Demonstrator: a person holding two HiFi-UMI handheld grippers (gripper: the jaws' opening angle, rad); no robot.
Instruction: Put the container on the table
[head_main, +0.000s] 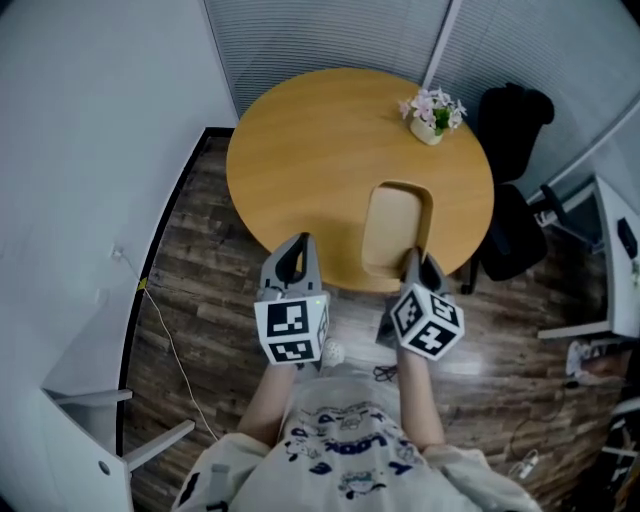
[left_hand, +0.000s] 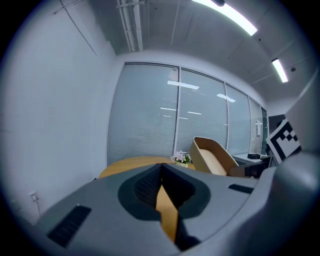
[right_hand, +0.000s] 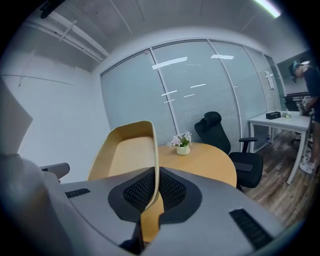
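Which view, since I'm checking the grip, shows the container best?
Right gripper view: the right gripper clamps the container, close-up. Head view shows it from above, over the table; left gripper view, only distantly.

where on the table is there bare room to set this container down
The round table is bare across its left and middle, from the wall-side edge to the container held by the right gripper. Only the far right is taken, by the flower pot.

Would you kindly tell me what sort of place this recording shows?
Most likely a small office meeting room: a round wooden table with a little pot of pink flowers, a black swivel office chair beside it, and glass partition walls with blinds.
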